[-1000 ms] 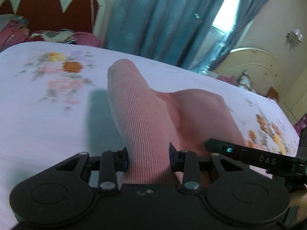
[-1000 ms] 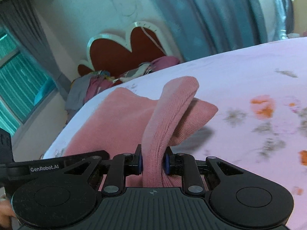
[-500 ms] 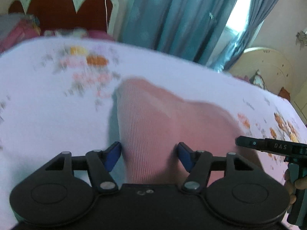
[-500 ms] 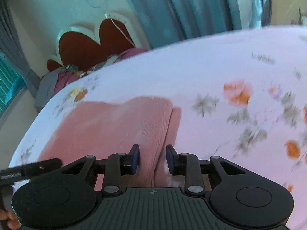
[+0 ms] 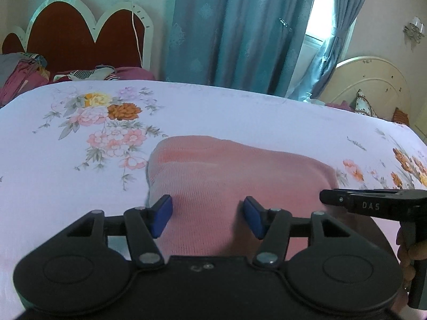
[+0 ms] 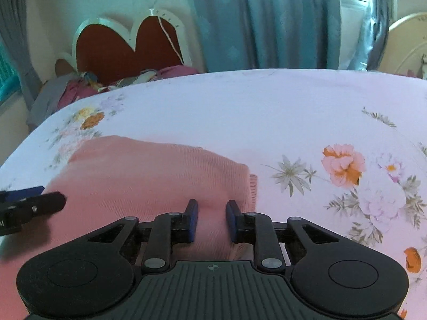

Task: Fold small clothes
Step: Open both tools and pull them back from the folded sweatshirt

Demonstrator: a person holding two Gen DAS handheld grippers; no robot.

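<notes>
While the pink garment [image 5: 240, 176] lay folded flat on the bed [image 5: 240, 112], both grippers were held low over its near edge. Seen from the left wrist, the garment was spread across the flowered sheet from the centre toward 3 o'clock, its rounded far fold lying just beside a printed flower cluster [image 5: 106, 122] at 10 o'clock.

The left gripper [image 5: 208, 216] was seen with its jaws spread wide and closing slightly; ribbed pink fabric lay between and beneath the blue pads [image 5: 161, 214], but no fabric was pinched by them. At 3 o'clock in that view the tip of the right gripper [image 5: 371, 204] was seen edge-on, with part of a hand [image 5: 407, 250] below it.

From the right wrist, the right gripper [image 6: 212, 220] was seen with its jaws narrowly apart and closing. A raised ridge of the garment [image 6: 149, 178] stood between them, yet a gap was left at each pad, so nothing was gripped. The garment's right edge ran just past the jaws at 1 o'clock, where a lower layer peeked out. The left gripper's tip [image 6: 32, 206] was seen at 9 o'clock over the fabric.

Beyond the bed, a red scalloped headboard [image 5: 77, 40] was seen at 11 o'clock, with crumpled bedding [image 5: 24, 77] below it, and blue curtains [image 5: 234, 32] hung at 12 o'clock.
</notes>
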